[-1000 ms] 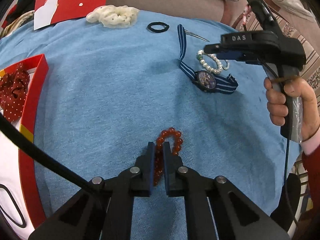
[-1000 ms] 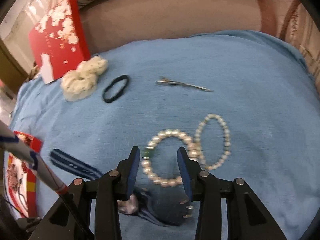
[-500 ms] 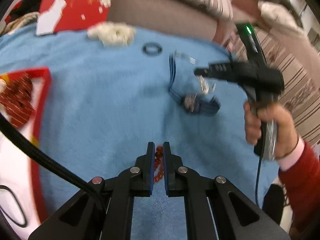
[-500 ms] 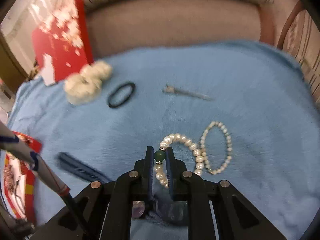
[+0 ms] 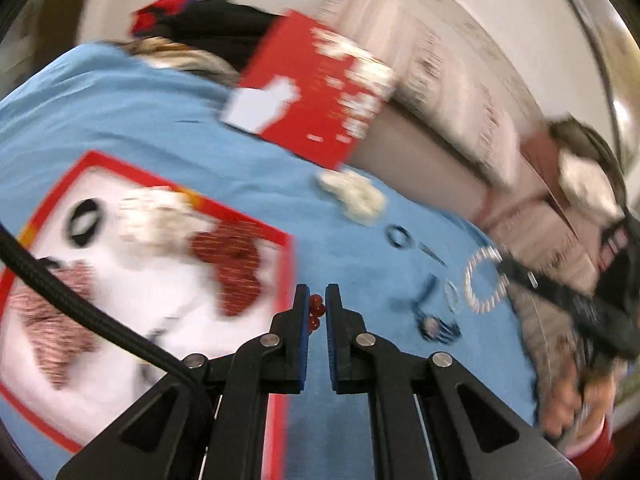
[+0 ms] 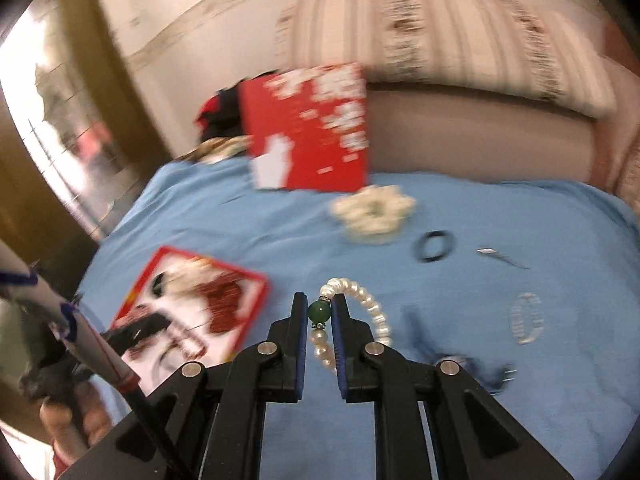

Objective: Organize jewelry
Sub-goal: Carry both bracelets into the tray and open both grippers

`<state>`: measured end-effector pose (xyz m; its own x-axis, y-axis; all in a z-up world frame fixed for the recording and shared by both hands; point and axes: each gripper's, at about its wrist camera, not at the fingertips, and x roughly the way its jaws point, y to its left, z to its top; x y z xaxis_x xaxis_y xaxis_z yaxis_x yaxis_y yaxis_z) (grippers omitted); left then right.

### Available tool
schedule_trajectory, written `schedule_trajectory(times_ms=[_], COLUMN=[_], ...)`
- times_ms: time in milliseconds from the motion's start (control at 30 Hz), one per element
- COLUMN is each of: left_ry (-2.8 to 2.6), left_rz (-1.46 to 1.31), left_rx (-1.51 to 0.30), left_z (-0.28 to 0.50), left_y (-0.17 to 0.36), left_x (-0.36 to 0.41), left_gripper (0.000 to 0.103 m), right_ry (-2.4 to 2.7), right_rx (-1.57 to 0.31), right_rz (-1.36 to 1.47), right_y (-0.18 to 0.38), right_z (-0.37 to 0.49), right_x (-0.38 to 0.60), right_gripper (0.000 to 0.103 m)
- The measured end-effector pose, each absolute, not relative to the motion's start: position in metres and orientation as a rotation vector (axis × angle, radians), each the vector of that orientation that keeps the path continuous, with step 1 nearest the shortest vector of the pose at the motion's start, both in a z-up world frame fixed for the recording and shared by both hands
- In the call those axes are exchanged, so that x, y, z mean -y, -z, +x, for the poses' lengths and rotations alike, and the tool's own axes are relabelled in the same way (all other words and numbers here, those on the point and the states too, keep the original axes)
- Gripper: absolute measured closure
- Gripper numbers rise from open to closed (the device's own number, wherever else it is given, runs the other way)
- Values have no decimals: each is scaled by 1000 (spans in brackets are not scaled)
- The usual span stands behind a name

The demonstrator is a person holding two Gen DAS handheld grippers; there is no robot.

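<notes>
My left gripper (image 5: 317, 300) is shut on a red bead bracelet (image 5: 315, 312) and holds it above the blue cloth, beside the red-rimmed tray (image 5: 286, 264). My right gripper (image 6: 320, 304) is shut on a pearl bracelet (image 6: 370, 304), pinching its green bead (image 6: 319, 312) between the pads. That bracelet hangs in the air, seen as a white ring (image 5: 482, 280) in the left wrist view. A thinner pearl bracelet (image 6: 526, 318) and a blue striped watch (image 5: 434, 326) lie on the cloth. Both views are blurred.
The red-rimmed tray (image 6: 252, 304) holds scrunchies and hair ties. A red box lid (image 6: 308, 128) leans against the sofa back. On the cloth lie a cream scrunchie (image 6: 374, 212), a black hair tie (image 6: 434, 246) and a metal hair clip (image 6: 502, 256).
My right gripper shut on the pearl bracelet's green bead and lifted it. My left gripper rose with the red bracelet and swung left toward the tray.
</notes>
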<state>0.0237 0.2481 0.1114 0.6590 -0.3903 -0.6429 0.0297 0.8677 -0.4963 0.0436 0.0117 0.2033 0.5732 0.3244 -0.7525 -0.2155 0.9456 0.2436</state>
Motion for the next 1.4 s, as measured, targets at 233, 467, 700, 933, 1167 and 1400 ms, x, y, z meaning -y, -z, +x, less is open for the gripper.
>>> schedule_trajectory(times_ms=[233, 467, 700, 933, 1167, 1400], left_ry=[96, -8, -68, -38, -35, -43], left_rz=[-613, -656, -628, -661, -681, -679], left_rx=[-916, -1004, -1027, -989, -940, -943], left_z=[41, 49, 51, 48, 46, 47], left_y=[-77, -50, -42, -50, -59, -59], left_x=[-322, -352, -364, -363, -362, -360], left_gripper=[96, 96, 96, 81, 71, 70], right_ry=[-455, -487, -461, -451, -464, -465], right_rx=[-987, -1053, -1142, -1159, -1180, -1153], right_rz=[112, 36, 27, -15, -51, -98], right_y=[-173, -139, -100, -87, -77, -81], right_z=[47, 60, 77, 77, 65, 47], right_x=[-104, -170, -191, -195, -188, -185], right_gripper=[90, 90, 90, 90, 89, 62])
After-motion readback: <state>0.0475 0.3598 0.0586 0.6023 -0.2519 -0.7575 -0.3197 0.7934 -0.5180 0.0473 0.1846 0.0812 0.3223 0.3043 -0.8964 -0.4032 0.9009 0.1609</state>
